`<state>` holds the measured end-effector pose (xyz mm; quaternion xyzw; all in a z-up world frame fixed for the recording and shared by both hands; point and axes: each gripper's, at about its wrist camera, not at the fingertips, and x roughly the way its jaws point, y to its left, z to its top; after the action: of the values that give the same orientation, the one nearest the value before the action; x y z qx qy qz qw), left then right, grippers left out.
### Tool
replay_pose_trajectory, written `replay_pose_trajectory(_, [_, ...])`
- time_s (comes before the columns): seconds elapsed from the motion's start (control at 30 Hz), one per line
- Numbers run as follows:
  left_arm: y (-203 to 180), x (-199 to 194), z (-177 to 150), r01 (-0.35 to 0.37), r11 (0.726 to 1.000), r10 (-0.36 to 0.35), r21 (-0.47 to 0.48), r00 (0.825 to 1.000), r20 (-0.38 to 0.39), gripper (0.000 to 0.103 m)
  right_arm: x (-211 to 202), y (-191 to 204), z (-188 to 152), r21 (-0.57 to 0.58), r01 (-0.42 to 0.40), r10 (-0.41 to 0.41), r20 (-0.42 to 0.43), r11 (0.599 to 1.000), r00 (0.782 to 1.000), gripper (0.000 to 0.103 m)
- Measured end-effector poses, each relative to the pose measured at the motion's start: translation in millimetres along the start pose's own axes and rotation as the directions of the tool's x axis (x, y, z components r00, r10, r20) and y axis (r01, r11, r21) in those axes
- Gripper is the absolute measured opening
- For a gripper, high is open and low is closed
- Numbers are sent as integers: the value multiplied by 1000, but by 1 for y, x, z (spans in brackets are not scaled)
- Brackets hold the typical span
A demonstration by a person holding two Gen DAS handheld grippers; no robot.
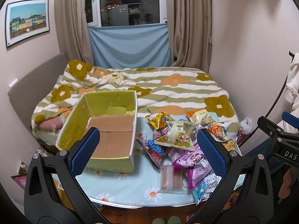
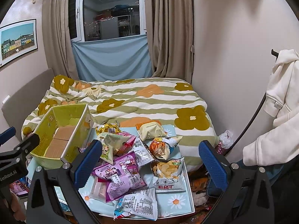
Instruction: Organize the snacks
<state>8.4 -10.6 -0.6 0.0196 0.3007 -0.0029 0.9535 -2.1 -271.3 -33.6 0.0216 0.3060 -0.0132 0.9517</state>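
Daisy-print table [image 1: 130, 186] against a bed [image 1: 168, 91], perhaps a tray; both grippers' jaws wide, empty.

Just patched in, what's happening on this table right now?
A person holds a pair of tongs in each hand above a small table with a daisy cloth at the foot of a bed. The left tongs and the right tongs are both open and hold nothing. A pile of snack packets lies loose on the table, and the yellow-green cardboard box beside it is empty. Sorting has not begun as far as the views show.
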Motion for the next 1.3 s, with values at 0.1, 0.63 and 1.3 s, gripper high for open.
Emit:
replay_pose_trajectory(0.1, [0, 0, 0, -2, 1000, 2, 1, 1000, 1, 103, 0, 0, 0, 1, 1, -1, 1, 1000, 1000, 103])
replay_pose_trajectory(0.63, [4, -5, -4, -9, 1000, 9, -4, 1000, 4, 103, 0, -1, 0, 3, 0, 0, 0, 1000, 1000, 103])
replay_pose_trajectory(1.3, [4, -7, -4, -14, 1000, 14, -4, 1000, 2, 103, -2, 8, 2, -7, 1, -1, 4, 1000, 1000, 103])
